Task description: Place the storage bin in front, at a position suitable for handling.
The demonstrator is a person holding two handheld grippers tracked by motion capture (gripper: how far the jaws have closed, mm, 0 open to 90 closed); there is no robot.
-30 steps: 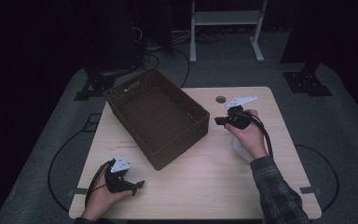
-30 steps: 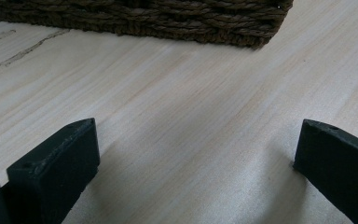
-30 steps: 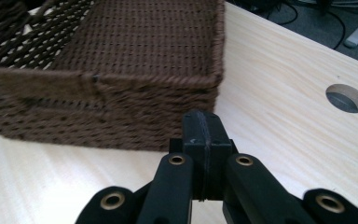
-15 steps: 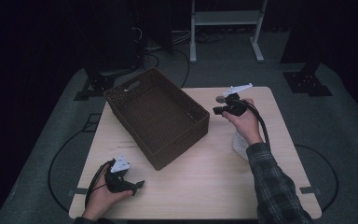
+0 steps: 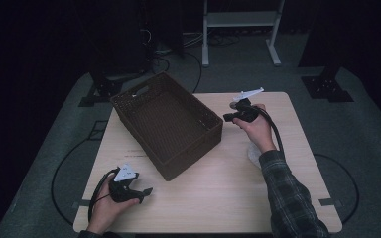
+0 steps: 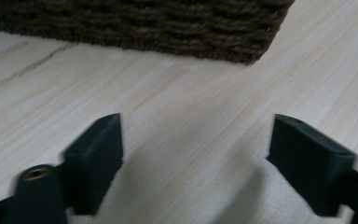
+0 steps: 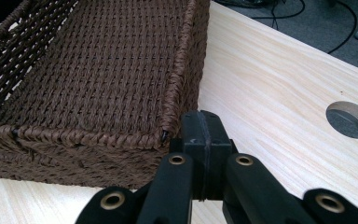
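A dark brown woven basket (image 5: 171,121) lies askew on the middle of the light wooden table (image 5: 218,193), and its inside looks empty. My left gripper (image 5: 146,192) rests low at the table's near left corner, pointing at the basket's near wall (image 6: 135,23). Its jaws are open with bare wood between the pads (image 6: 95,144) and have just been closing a little. My right gripper (image 5: 226,118) hovers at the basket's right corner (image 7: 177,107), shut with nothing between its fingers (image 7: 201,126).
A round cable hole (image 7: 351,119) is cut into the table beyond the right gripper. A pale, translucent thing (image 5: 254,151) lies on the wood by the right wrist; I cannot tell what it is. A white frame (image 5: 238,20) stands on the floor behind the table.
The right hand has moved its shut gripper toward the table's far side and closer to the basket's corner. The left hand has stayed where it was.
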